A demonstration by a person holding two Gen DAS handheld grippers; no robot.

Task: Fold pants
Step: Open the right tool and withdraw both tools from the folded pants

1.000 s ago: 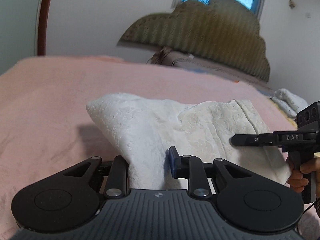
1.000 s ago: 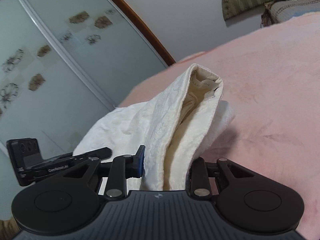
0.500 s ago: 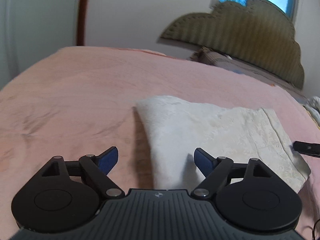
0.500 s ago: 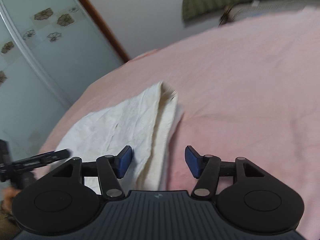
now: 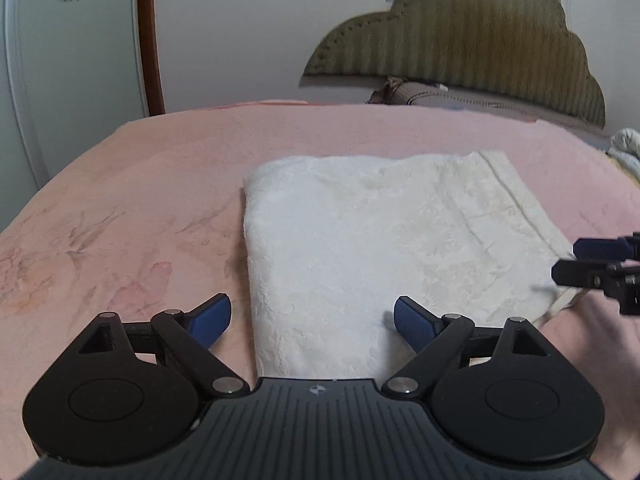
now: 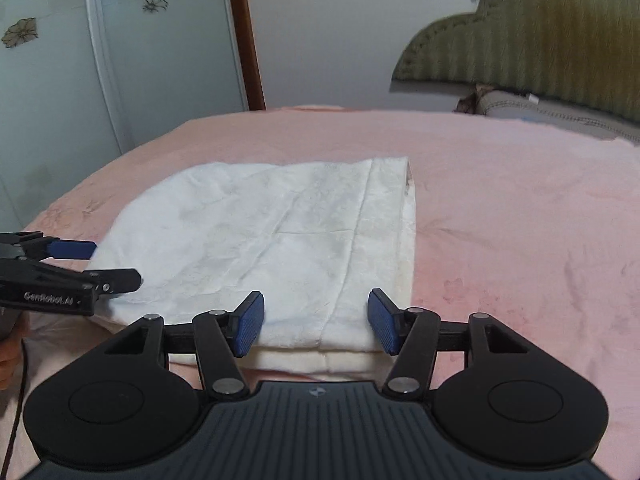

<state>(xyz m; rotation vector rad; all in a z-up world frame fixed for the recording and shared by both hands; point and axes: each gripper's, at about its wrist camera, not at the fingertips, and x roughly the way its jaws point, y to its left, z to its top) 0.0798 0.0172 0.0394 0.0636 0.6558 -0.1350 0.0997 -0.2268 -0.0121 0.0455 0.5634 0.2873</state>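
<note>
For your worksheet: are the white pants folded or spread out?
Folded: the white pants lie as a compact rectangle on the pink bed, stacked layers visible at the near edge.

Left gripper and right gripper alike, matte black ribbed housing with a small diamond logo, two round black discs, linkage arms with silver pivot screws, blue textured pads, white "GenRobot.AI" lettering on one side, thin dark cable
</note>
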